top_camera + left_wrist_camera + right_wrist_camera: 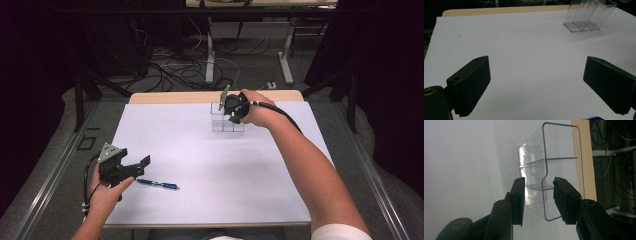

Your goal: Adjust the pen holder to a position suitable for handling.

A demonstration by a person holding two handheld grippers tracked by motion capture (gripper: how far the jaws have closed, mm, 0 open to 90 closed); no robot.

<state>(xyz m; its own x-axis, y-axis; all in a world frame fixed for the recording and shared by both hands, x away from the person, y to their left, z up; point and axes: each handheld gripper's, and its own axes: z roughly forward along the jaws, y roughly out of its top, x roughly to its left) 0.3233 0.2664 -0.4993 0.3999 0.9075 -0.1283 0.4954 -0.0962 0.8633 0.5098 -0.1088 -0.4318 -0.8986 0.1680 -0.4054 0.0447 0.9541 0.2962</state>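
Note:
A clear plastic organizer (223, 125) with several stepped compartments stands at the far middle of the white table top (210, 170). My right gripper (225, 111) reaches it from the right. In the right gripper view the jaws straddle one thin wall of the organizer (560, 147) at its low end, and a gap shows on each side of that wall; the right gripper (539, 195) is open. My left gripper (136, 155) rests open at the near left, beside a blue pen (158, 184). Between its wide jaws the left gripper (536, 83) has bare table, with the organizer (589, 15) far off.
A wooden table edge (175, 97) runs behind the white top. Beyond it are desk legs (210, 60) and loose cables (170, 70) on the floor. Metal rails (55, 170) flank the table. The pen's blue end (594, 118) lies just by the left gripper's jaws.

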